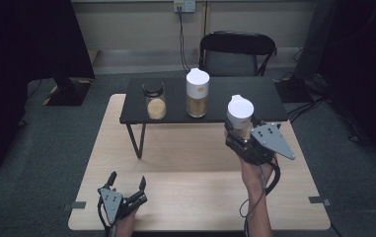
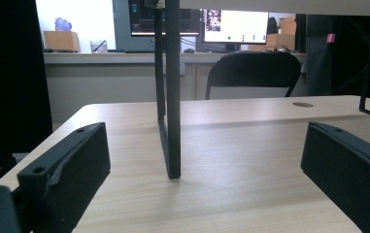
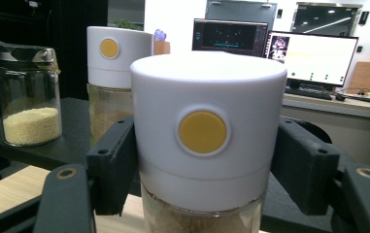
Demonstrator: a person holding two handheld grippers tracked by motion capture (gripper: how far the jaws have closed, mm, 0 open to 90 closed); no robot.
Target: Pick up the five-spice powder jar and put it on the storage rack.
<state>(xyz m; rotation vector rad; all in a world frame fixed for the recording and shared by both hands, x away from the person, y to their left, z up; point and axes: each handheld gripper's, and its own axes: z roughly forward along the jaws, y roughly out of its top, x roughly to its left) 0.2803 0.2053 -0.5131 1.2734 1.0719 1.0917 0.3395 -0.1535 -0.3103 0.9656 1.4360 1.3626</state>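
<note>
My right gripper [image 1: 239,134] is shut on a white-lidded jar [image 1: 239,114] of tan grains and holds it up near the right end of the black shelf [image 1: 269,101]. In the right gripper view the held jar [image 3: 207,141] with its yellow button sits between the two black jaws. A second white-lidded jar [image 1: 197,93] stands on the shelf's middle, and a small glass jar [image 1: 155,101] with a dark lid and pale grains stands to its left. My left gripper [image 1: 127,183] rests open near the table's front left, nothing between its jaws.
The black shelf stands on thin metal legs [image 2: 172,97] on a light wooden table [image 1: 185,168]. A black folding chair [image 1: 237,52] is behind the table. Dark stands and cables lie on the grey floor at both sides. Monitors [image 3: 275,53] glow on a far desk.
</note>
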